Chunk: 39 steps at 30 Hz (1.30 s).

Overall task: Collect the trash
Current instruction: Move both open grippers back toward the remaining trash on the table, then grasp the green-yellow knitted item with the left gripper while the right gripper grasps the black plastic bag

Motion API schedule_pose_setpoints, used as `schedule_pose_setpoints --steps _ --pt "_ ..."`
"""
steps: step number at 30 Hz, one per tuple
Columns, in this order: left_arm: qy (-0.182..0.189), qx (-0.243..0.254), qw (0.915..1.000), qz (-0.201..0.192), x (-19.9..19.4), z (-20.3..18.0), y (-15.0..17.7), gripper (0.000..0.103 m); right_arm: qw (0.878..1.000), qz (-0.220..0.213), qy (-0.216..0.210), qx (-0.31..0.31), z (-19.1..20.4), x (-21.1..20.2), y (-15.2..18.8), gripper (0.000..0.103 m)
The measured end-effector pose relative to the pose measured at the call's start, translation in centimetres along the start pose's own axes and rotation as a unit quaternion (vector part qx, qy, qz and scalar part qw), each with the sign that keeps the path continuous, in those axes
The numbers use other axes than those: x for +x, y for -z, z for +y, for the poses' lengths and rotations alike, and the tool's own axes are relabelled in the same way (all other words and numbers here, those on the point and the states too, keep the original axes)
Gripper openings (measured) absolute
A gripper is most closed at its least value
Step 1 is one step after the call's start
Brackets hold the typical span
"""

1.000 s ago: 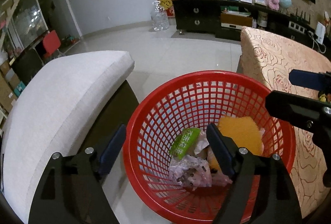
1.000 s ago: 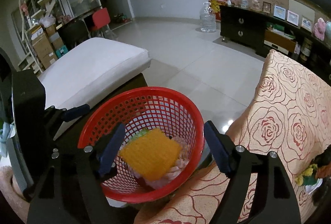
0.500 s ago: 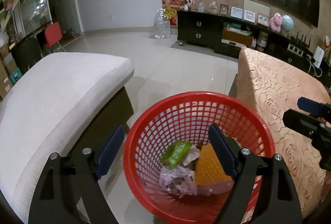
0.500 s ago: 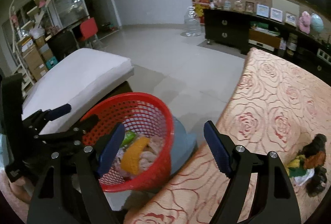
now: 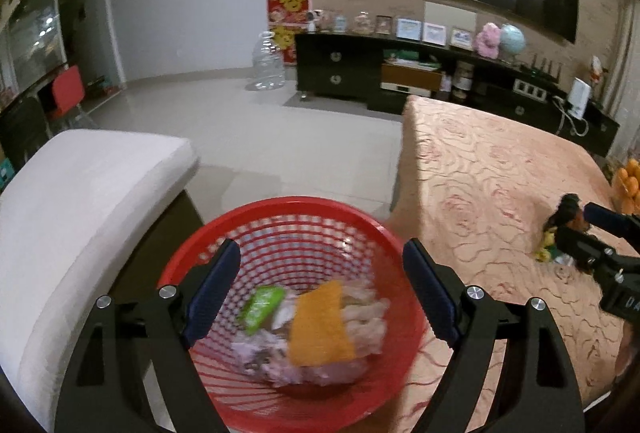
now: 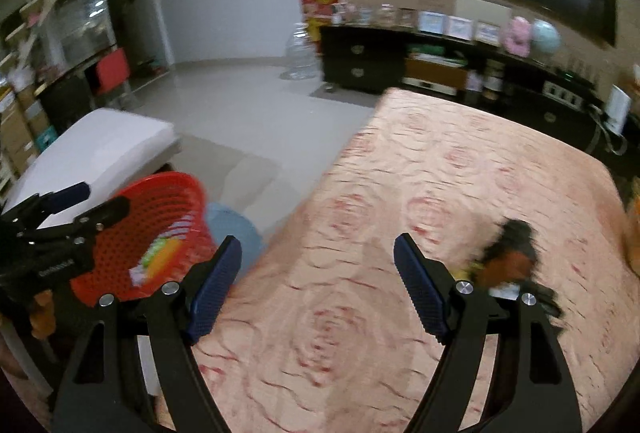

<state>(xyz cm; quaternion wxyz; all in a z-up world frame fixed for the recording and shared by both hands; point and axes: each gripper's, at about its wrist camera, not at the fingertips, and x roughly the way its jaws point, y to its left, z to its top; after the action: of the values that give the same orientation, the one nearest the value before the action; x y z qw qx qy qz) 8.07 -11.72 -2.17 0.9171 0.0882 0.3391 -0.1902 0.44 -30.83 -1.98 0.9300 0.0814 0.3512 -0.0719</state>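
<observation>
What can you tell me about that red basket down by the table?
The red basket is round, looks like plastic, with open lattice walls and a solid rim. It stands upright, low between the white cushioned seat and the rose-patterned tablecloth. Inside lie an orange piece, a green wrapper and pale crumpled wrappers. Neither gripper touches it.

- Red mesh basket (image 5: 384,245) sits on the floor, tucked between the white cushion seat and the rose-print table, upright, mouth open.
- Inside it: an orange flat piece (image 5: 320,325) leaning on top, a green wrapper (image 5: 262,307) just beside it, and pale crumpled wrappers (image 5: 276,357) underneath. All a bit blurry.
- Still out on the table: a dark clump of trash (image 6: 508,257), black and brown with yellow bits at its edge, well apart from the basket. Too blurred to say what it is.
</observation>
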Motion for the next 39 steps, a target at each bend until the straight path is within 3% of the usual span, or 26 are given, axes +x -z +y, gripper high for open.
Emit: schedule_pose_setpoints --steps 10,21,28,39 --pt "0.040 0.048 0.9980 0.000 0.6 -6.5 0.1 0.080 0.990 -0.011 0.107 0.094 -10.6 -4.4 4.2 0.077" --pt "0.088 0.114 0.9895 0.013 2.4 -12.9 1.4 0.080 0.977 -0.007 0.139 0.159 -15.9 -5.9 6.6 0.077" --pt "0.119 0.172 0.9773 0.031 4.4 -17.2 0.9 0.080 0.972 -0.001 0.147 0.181 -18.0 -5.1 7.1 0.077" --pt "0.173 0.273 0.9452 0.048 9.8 -25.2 1.3 0.080 0.963 0.017 0.150 0.225 -20.7 -3.9 7.7 0.077"
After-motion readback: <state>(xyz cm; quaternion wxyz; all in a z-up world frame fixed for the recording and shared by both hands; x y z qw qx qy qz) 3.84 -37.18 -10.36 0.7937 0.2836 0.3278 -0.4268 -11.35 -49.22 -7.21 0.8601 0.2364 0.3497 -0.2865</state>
